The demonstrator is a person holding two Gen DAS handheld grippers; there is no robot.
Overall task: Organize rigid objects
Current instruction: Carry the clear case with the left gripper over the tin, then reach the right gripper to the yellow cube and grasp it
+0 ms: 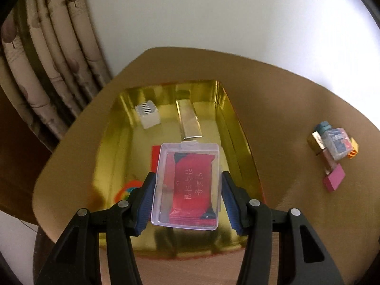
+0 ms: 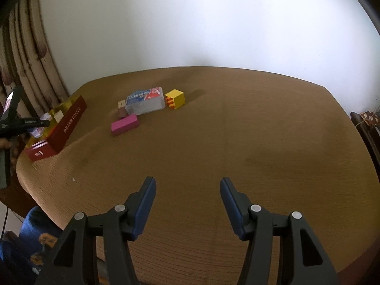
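My left gripper (image 1: 188, 178) is shut on a clear plastic case (image 1: 187, 185) with a red packet inside, held above a gold-lined box (image 1: 237, 128). In the box lie a white striped cube (image 1: 147, 115), a gold bar (image 1: 188, 121) and a red item (image 1: 155, 159). My right gripper (image 2: 187, 182) is open and empty over bare tabletop. Far ahead of it lies a cluster: a pink block (image 2: 124, 124), a clear case with a blue label (image 2: 146, 102) and a yellow cube (image 2: 175, 99). The same cluster shows in the left wrist view (image 1: 332, 147).
The box shows red outer walls (image 2: 64, 125) at the table's left edge in the right wrist view, with the left gripper (image 2: 23, 121) over it. Curtains (image 1: 47, 71) hang behind on the left. A white wall (image 2: 213, 23) backs the brown table (image 2: 237, 154).
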